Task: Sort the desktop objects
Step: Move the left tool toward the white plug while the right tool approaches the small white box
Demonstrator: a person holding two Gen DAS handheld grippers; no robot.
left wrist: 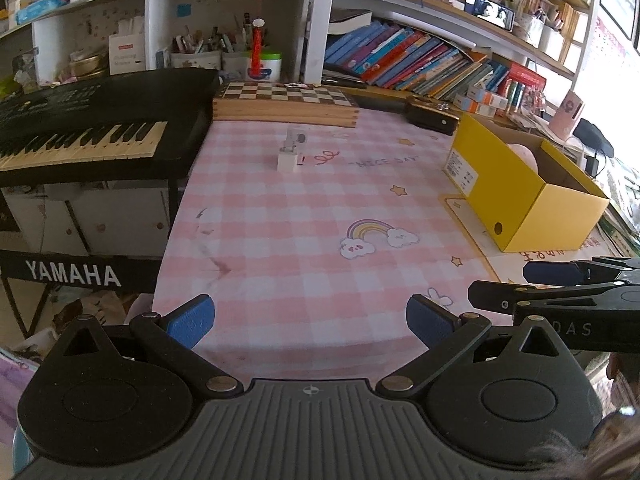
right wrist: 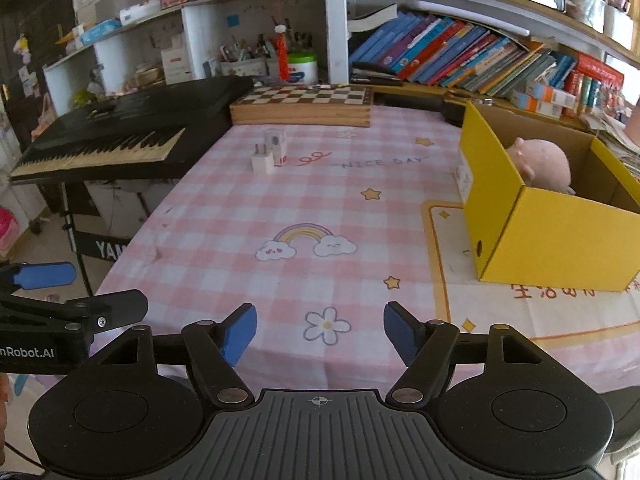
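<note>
A matt cloth tablecloth [left wrist: 300, 240] in pink and white check covers the table, printed with flat cartoon motifs and lightly creased at its near edge. A yellow cardboard box [right wrist: 560, 236] stands on it, smooth outside, raw brown inside, holding a soft pink plush toy [right wrist: 540, 160]. A small white charger plug [left wrist: 287, 161] looks like smooth, slightly glossy plastic. The chessboard case [left wrist: 286, 102] is varnished wood. The keyboard [left wrist: 100, 120] is black plastic with glossy keys. Both grippers are matt black plastic with metal rivets and finely textured blue pads [right wrist: 240, 332].
</note>
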